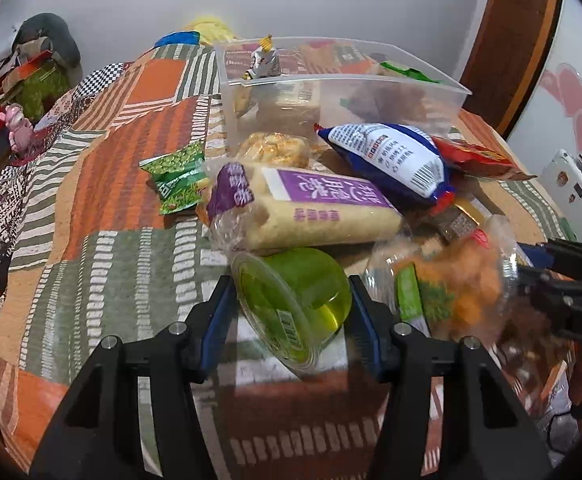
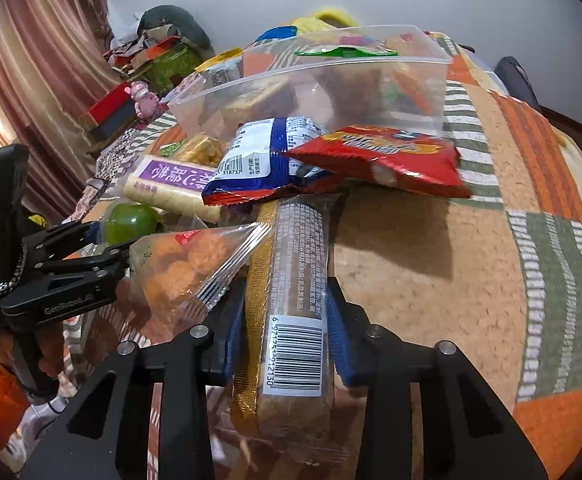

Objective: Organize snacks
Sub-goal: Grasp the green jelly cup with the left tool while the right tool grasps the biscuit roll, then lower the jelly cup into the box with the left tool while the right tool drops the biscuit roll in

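Note:
My left gripper [image 1: 291, 300] is shut on a green jelly cup [image 1: 291, 300] lying tilted on the patchwork cloth. My right gripper [image 2: 287, 320] is shut on a long brown cake packet [image 2: 295, 280] with gold trim and a barcode. Behind them lies a pile: a purple-labelled rice cracker pack [image 1: 303, 204], a blue-and-white bag [image 1: 395, 156], a red bag [image 2: 387, 156], a clear bag of orange puffs [image 2: 187, 264], a green pea packet [image 1: 177, 178]. A clear plastic bin [image 1: 331, 80] with several snacks inside stands beyond.
The left gripper's black body [image 2: 51, 272] shows at the left of the right wrist view, close to the orange puff bag. Boxes and clutter [image 1: 31, 76] lie far left. A white device [image 1: 575, 196] sits at the right edge.

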`<state>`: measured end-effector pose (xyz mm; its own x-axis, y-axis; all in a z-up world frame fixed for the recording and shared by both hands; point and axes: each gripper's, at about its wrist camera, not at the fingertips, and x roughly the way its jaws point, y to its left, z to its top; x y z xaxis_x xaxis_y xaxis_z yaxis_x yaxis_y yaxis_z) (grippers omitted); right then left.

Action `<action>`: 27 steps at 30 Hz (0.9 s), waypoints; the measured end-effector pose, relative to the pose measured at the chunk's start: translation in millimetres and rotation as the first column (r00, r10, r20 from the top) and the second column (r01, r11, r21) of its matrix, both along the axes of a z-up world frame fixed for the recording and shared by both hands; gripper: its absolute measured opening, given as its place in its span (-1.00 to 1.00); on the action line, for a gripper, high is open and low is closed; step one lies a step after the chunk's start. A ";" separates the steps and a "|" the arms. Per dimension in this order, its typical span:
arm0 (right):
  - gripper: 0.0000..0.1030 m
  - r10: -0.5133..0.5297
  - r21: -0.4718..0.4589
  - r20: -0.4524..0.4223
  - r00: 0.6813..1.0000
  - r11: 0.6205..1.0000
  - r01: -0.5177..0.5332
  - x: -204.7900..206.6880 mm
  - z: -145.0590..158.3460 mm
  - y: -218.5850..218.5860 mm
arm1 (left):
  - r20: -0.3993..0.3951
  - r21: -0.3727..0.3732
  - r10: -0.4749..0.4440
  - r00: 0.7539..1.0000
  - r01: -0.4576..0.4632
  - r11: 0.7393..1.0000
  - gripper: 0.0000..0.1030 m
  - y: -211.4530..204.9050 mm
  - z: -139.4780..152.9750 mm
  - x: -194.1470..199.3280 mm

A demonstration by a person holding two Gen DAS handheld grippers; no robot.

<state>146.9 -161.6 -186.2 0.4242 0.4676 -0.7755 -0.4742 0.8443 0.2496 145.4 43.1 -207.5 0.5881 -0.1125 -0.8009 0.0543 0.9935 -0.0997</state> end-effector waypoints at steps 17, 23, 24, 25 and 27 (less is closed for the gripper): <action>-0.36 -0.069 0.041 0.081 0.994 0.997 0.066 -18.3 37.3 -30.1 | 0.070 -0.007 0.014 0.997 -0.013 1.000 -0.22 0.6 47.5 -40.0; -0.36 -0.082 0.070 0.144 0.986 0.995 0.072 -11.8 60.8 -32.3 | 0.140 -0.022 0.016 0.990 -0.013 1.000 -0.22 0.0 79.7 -34.0; -0.36 -0.084 0.074 0.153 0.985 0.995 0.074 -9.8 64.6 -32.4 | 0.152 -0.024 0.016 0.988 -0.012 1.000 -0.22 -0.5 84.8 -31.0; -0.36 -0.089 0.080 0.167 0.982 0.994 0.076 -6.4 69.7 -32.3 | 0.160 -0.024 0.015 0.987 -0.011 1.000 -0.22 -1.3 88.4 -28.7; -0.36 -0.092 0.087 0.186 0.978 0.993 0.077 -3.6 75.9 -32.1 | 0.182 -0.020 0.013 0.983 -0.010 1.000 -0.22 -3.6 96.6 -21.7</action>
<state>143.3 -193.6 -110.3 0.6006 0.4797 -0.6397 -0.4467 0.8648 0.2292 123.8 39.6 -110.9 0.7250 -0.1187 -0.6784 0.0618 0.9923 -0.1076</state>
